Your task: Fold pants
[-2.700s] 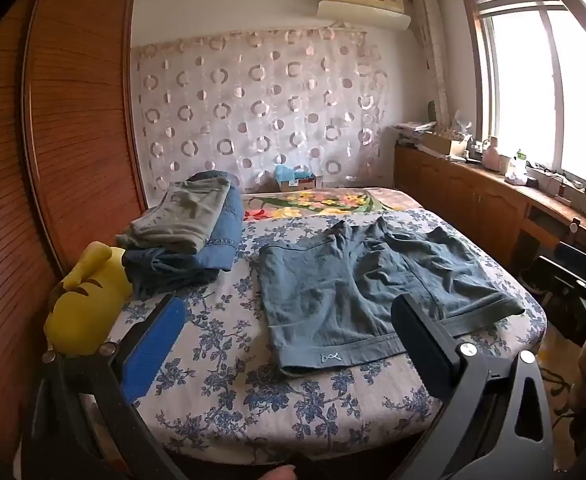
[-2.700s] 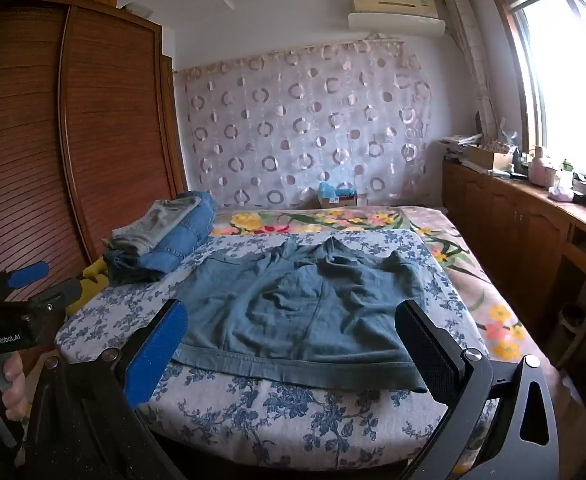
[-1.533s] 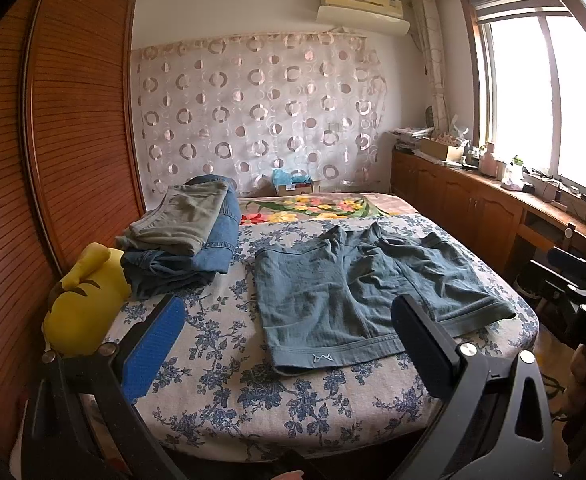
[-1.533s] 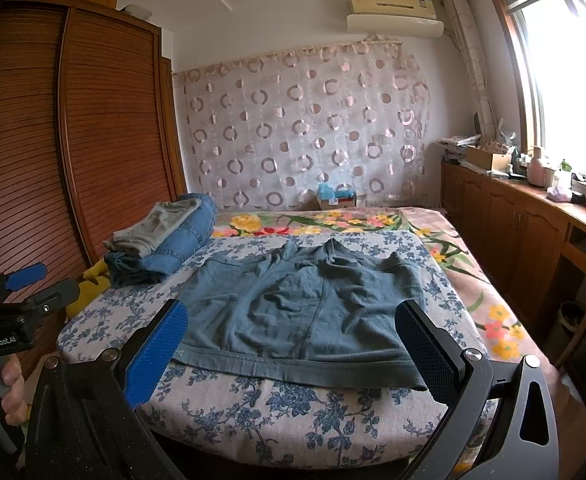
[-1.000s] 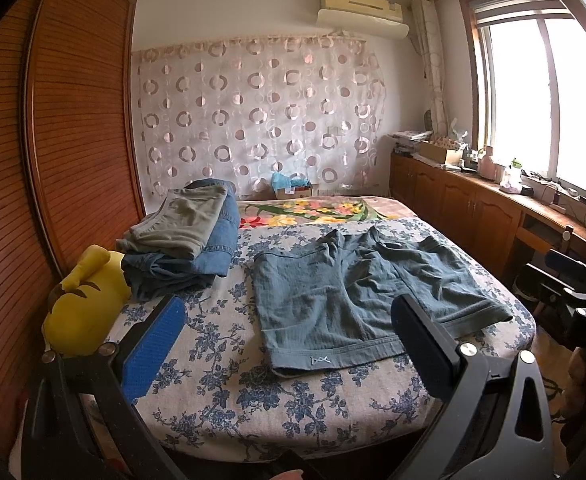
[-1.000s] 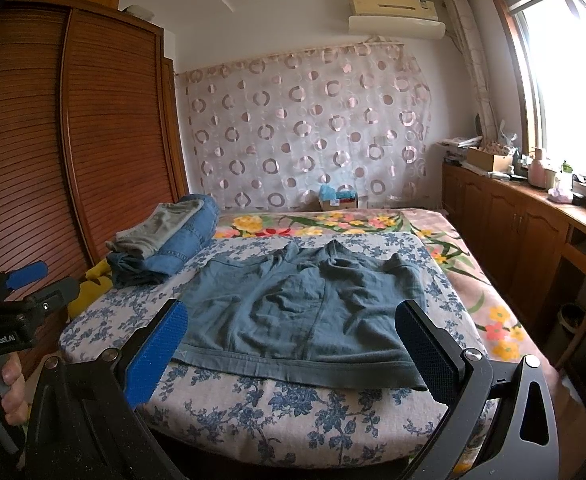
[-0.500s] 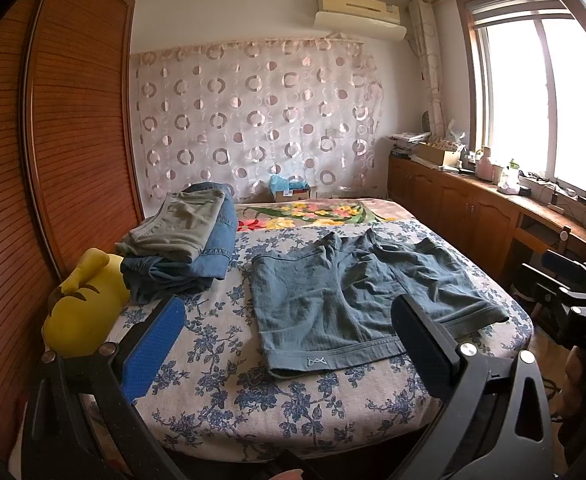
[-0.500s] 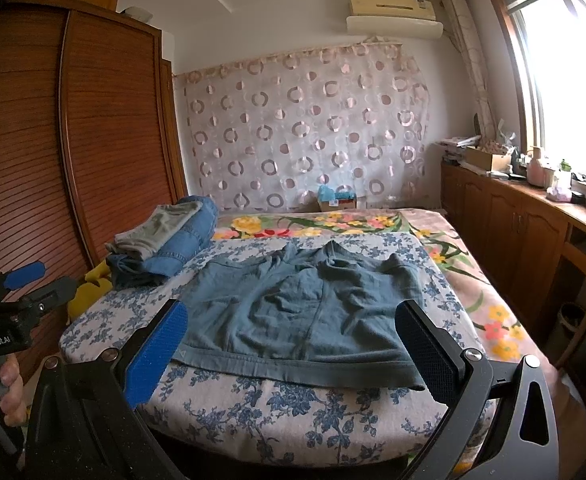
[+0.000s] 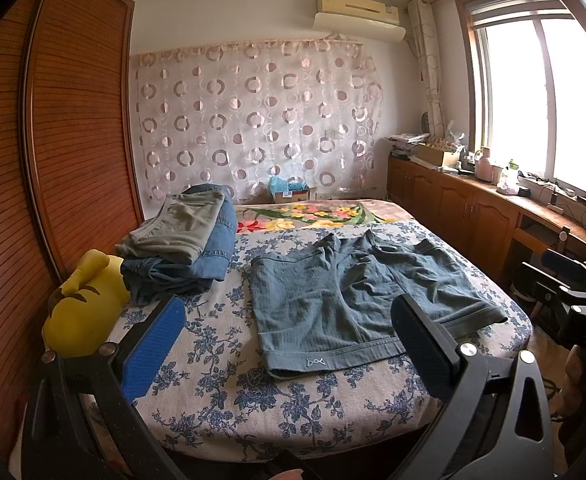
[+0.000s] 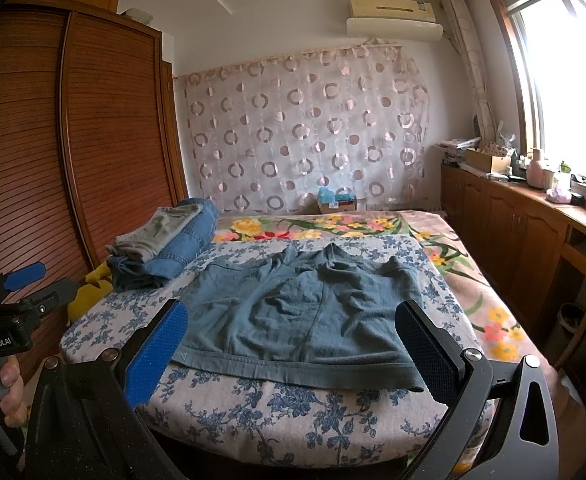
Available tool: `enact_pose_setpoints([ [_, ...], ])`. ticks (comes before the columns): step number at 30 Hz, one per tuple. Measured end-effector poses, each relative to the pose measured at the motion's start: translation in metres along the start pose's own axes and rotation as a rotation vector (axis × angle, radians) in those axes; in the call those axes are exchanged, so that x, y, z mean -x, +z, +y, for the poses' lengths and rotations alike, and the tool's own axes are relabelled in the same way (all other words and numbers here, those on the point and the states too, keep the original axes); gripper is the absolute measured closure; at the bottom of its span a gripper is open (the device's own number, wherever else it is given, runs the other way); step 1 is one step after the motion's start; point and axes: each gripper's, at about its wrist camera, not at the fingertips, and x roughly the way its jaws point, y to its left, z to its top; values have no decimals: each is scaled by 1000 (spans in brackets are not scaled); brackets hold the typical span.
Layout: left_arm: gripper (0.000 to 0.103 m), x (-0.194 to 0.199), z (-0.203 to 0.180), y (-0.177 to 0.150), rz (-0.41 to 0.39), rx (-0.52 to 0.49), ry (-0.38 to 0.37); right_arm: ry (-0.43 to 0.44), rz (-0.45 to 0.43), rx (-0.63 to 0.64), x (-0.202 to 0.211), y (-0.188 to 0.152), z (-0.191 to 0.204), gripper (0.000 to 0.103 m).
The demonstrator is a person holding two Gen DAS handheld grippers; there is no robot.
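Observation:
Blue-grey short pants lie spread flat on the flowered bed sheet, waistband toward me at the near edge; they also show in the right wrist view. My left gripper is open and empty, held back off the near left corner of the bed. My right gripper is open and empty, in front of the waistband and short of it. Each gripper shows in the other's view, the right one at the bed's right and the left one at its left.
A pile of folded jeans and grey trousers sits on the bed's left side, with a yellow plush toy beside it. A wooden wardrobe stands on the left. Low cabinets run under the window on the right.
Both grippers have drawn back slightly from the bed and risen a little. The pants have not moved. Both stay open.

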Motion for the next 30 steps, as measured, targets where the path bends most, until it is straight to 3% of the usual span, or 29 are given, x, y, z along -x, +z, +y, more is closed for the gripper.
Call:
enact_pose_setpoints([
  [11,0,1,-1,0,2,2,-3,-2,2,1,0,0,-1,0],
  [22,0,-29,-13,0,83,-20,-64,7,34,18,-6,-2,-12,0],
  [30,0,-55,-15,-5,123,-46,-102,-1,73,26,-13,-3,-21,9],
])
